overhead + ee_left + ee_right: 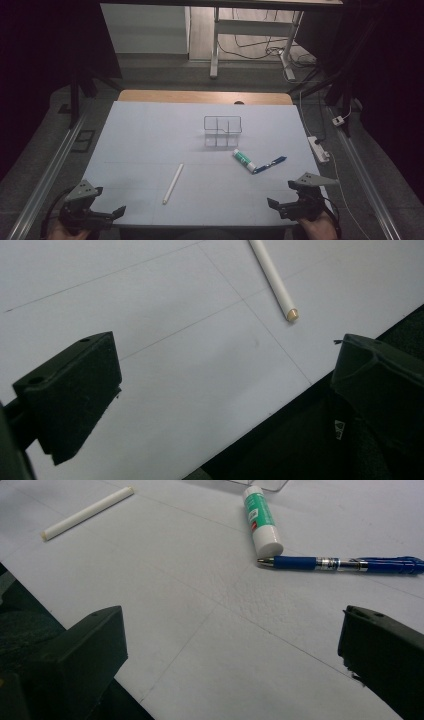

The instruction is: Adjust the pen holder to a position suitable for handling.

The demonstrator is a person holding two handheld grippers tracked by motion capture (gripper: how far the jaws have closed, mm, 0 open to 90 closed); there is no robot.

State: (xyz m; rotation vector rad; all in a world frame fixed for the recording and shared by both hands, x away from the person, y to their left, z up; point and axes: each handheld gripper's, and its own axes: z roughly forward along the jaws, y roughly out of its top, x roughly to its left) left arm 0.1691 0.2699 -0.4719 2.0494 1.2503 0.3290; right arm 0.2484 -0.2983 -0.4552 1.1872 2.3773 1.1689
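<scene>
My left tongs (107, 214) sit at the near left corner of the desk (150, 135), about seven o'clock from the middle of the white sheet, with the jaws wide apart and nothing between them; in the left gripper view they frame bare sheet and the desk's near edge. Just ahead of them, toward one o'clock, lies the white stick (173, 183), a slim rod lying flat, its near end pointing back toward me; in the left gripper view its tan tip (292, 315) shows clear of both jaws. Further along, at the centre of the desk toward twelve o'clock, stands the clear organiser (222, 131), upright with its compartments empty as far as I can tell. To its five o'clock lies the glue stick (244, 160), green and white, flat on its side, and the blue pen (270, 164) lies just beside it, its tip close against the glue stick's white cap (268, 546). My right tongs (278, 206) rest at the near right corner, about five o'clock, jaws spread wide and holding nothing, well apart from the pen and glue stick ahead of them.
</scene>
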